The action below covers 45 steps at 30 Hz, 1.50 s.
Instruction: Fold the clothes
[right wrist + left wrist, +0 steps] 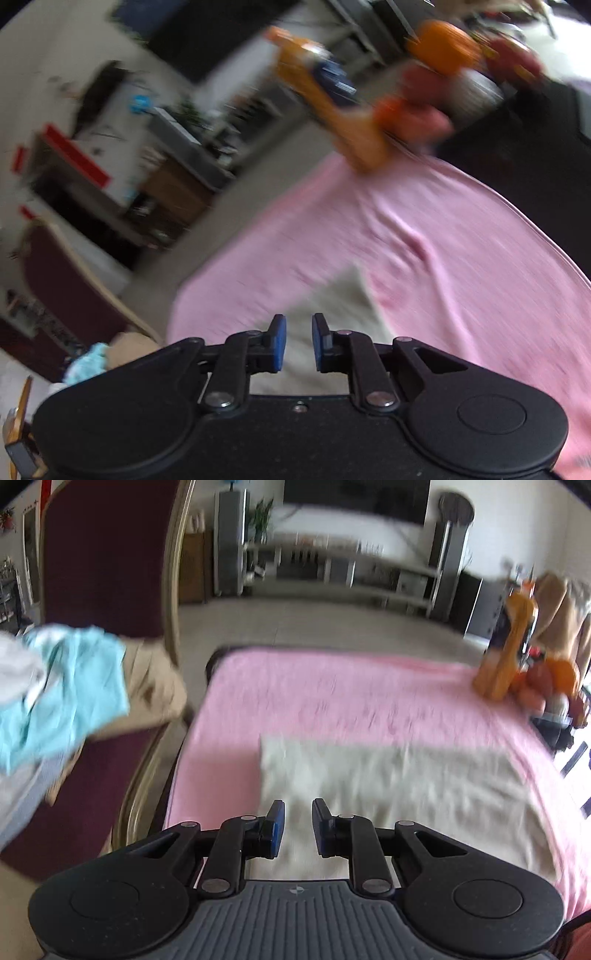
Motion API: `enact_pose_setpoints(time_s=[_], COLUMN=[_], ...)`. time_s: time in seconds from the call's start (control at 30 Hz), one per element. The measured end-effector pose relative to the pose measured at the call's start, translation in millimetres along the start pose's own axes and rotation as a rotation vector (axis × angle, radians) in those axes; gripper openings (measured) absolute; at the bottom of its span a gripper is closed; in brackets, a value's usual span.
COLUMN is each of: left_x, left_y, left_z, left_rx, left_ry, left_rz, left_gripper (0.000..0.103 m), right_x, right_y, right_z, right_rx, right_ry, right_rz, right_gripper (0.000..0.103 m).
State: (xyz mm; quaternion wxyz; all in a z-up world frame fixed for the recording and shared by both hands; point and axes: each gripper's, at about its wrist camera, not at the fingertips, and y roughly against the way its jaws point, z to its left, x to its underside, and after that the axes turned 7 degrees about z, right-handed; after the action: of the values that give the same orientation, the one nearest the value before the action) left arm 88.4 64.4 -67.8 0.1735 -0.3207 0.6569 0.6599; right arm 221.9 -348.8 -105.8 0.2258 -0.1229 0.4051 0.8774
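Both views motion-blurred. My left gripper [298,827] hangs over the folded cream-white cloth garment [388,786], blue pads parted by a narrow gap, nothing between them. My right gripper [299,343] shows the same narrow gap, also empty, over one corner of that garment [343,295]. The garment lies flat on the pink fabric table cover [332,698]. Left of the table: dark maroon upholstered chair [107,554] carrying a crumpled light-blue cloth [66,686]. Far right table edge: orange plastic bottle [506,646].

Home living room — dark television [356,496] and low media shelving [343,568] far beyond the jaws, maroon upholstered chair [107,554] to their left, potted plant [260,517] — domestic clutter.
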Motion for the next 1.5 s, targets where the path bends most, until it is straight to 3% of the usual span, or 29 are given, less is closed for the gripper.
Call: enact_pose_setpoints(time_s=[0.17, 0.3, 0.37, 0.43, 0.5, 0.6, 0.77, 0.97, 1.03, 1.1, 1.2, 1.23, 1.27, 1.4, 1.5], left_x=[-33, -29, -19, -12, -11, -18, -41, -61, -64, -64, -61, -60, -59, -55, -48], left_y=[-40, -92, -116, -131, -144, -166, -190, -206, -203, -201, -192, -184, -173, -130, -123], left_z=[-16, -27, -32, -40, -46, -30, 21, 46, 48, 50, 59, 61, 61, 48, 31], left_rx=[0.085, 0.247, 0.310, 0.301, 0.247, 0.167, 0.128, 0.050, -0.028, -0.175, -0.304, -0.304, -0.284, -0.113, -0.039], left_ry=[-0.066, -0.108, -0.116, -0.161, -0.203, -0.132, 0.094, 0.227, 0.249, 0.238, 0.239, 0.247, 0.255, 0.241, 0.190], left_rz=[-0.008, 0.100, 0.172, 0.198, 0.189, 0.201, 0.193, 0.149, 0.128, 0.120, 0.140, 0.140, 0.131, 0.083, 0.081], left_gripper=[0.019, 0.018, 0.014, 0.014, 0.014, 0.017, 0.013, 0.012, 0.012, 0.012, 0.011, 0.011, 0.011, 0.012, 0.012], right_x=[-22, -39, -32, -25, -26, -32, -52, -72, -73, -71, -69, -68, -66, -57, -50], right_y=[-40, -73, -101, -128, -152, -169, -178, -166, -163, -152, -131, -124, -117, -91, -88], right_z=[15, 26, 4, -16, -24, -24, -46, -78, -88, -94, -98, -98, -97, -91, -80], right_rx=[-0.102, -0.185, -0.247, -0.310, -0.303, -0.188, -0.207, -0.130, -0.093, -0.024, 0.121, 0.155, 0.179, 0.075, 0.018], right_ry=[0.059, 0.099, 0.009, -0.095, -0.106, -0.009, -0.093, -0.204, -0.254, -0.288, -0.316, -0.304, -0.295, -0.312, -0.300], right_rz=[0.039, 0.077, 0.198, 0.342, 0.446, 0.463, 0.391, 0.162, 0.092, 0.016, -0.100, -0.124, -0.146, -0.152, -0.123], right_gripper=[0.016, 0.018, 0.019, 0.019, 0.019, 0.018, 0.016, 0.011, 0.004, 0.003, 0.013, 0.021, 0.022, 0.022, 0.022])
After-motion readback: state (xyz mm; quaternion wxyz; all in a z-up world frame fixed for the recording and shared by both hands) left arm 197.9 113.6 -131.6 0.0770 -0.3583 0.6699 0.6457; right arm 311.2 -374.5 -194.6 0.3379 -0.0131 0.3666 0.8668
